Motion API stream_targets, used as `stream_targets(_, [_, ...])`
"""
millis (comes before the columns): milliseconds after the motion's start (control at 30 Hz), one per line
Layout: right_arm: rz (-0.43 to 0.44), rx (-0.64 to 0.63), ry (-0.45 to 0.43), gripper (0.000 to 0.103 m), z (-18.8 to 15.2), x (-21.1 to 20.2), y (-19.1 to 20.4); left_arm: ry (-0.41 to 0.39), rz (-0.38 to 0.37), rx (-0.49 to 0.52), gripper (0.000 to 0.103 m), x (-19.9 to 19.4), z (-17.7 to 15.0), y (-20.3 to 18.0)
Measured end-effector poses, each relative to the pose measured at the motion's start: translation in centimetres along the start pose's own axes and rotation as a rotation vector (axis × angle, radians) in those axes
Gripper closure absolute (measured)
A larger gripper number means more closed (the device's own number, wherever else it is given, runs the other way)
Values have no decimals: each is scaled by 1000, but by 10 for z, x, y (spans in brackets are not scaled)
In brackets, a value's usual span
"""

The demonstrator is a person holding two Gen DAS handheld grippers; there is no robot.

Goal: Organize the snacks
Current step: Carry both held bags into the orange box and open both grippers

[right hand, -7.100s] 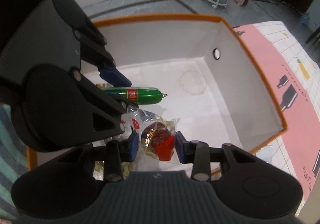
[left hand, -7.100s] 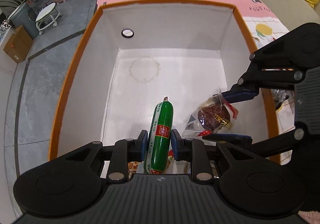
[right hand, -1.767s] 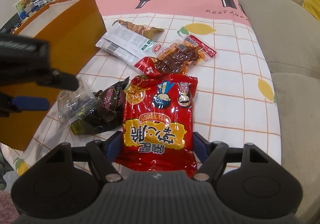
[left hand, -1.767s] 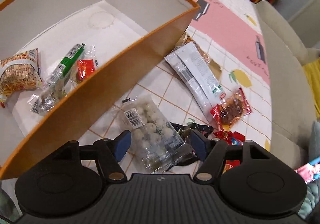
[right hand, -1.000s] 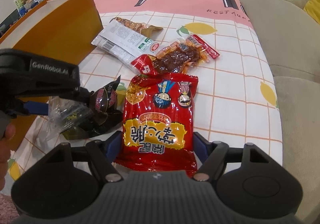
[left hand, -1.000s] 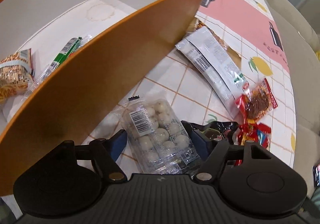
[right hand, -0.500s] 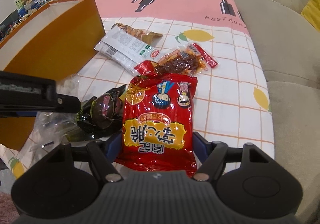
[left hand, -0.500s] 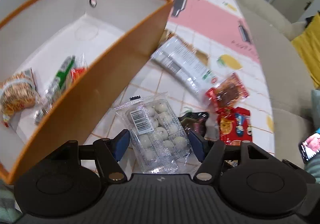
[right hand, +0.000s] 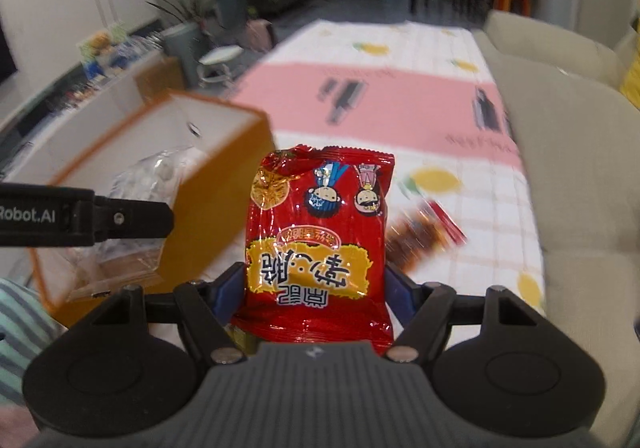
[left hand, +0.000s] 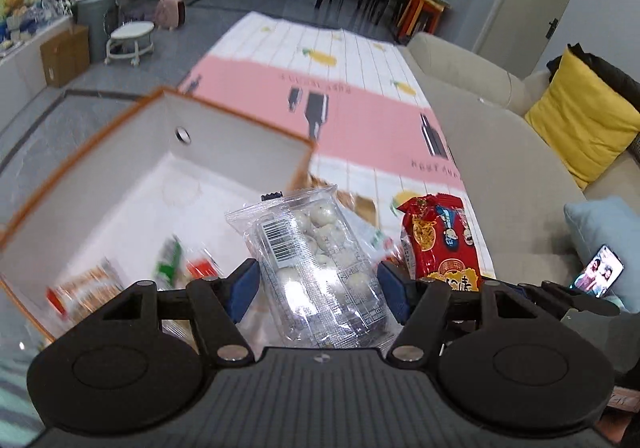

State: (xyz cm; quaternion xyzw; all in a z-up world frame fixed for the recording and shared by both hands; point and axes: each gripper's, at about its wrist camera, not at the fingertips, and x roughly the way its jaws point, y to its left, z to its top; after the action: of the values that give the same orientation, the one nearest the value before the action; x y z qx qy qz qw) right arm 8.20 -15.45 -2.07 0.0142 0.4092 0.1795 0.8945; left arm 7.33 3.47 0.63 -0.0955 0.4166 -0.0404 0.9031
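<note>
My left gripper (left hand: 319, 286) is shut on a clear pack of white balls (left hand: 316, 248) and holds it in the air, over the near right corner of the orange box (left hand: 236, 116). My right gripper (right hand: 315, 290) is shut on a red snack bag (right hand: 320, 232), also lifted off the table, just right of the box's orange wall (right hand: 224, 200). The red bag (left hand: 444, 244) shows to the right in the left wrist view. The left gripper's finger (right hand: 120, 220) and the clear pack (right hand: 160, 176) show at the left in the right wrist view.
Inside the white-lined box lie a green sausage (left hand: 170, 260) and a blurred noodle pack (left hand: 84, 288). A red meat snack (right hand: 424, 232) lies on the pink-and-white tablecloth (left hand: 360, 104). A beige sofa (left hand: 480, 128) with a yellow cushion (left hand: 580, 124) runs along the right.
Both grippers have risen, lifting the clear pack and the red bag off the table. The left view has swung up and toward the box's open top.
</note>
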Motion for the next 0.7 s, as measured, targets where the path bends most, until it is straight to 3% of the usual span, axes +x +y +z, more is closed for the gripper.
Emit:
stream_targets(133, [77,-47,-25,33,25,1,27,-4,45,35,29,-4,23,23])
stream_targets(300, [148,-204,-34,33,55,13,77,31,112,63,29,2,46,57])
stream_targets(467, [177,-330,10,33,82,51,118,96,167,74,29,25,66,95])
stream_targets(700, [170,-538,116,33,97,106,160,221,246,187,29,66,65,127])
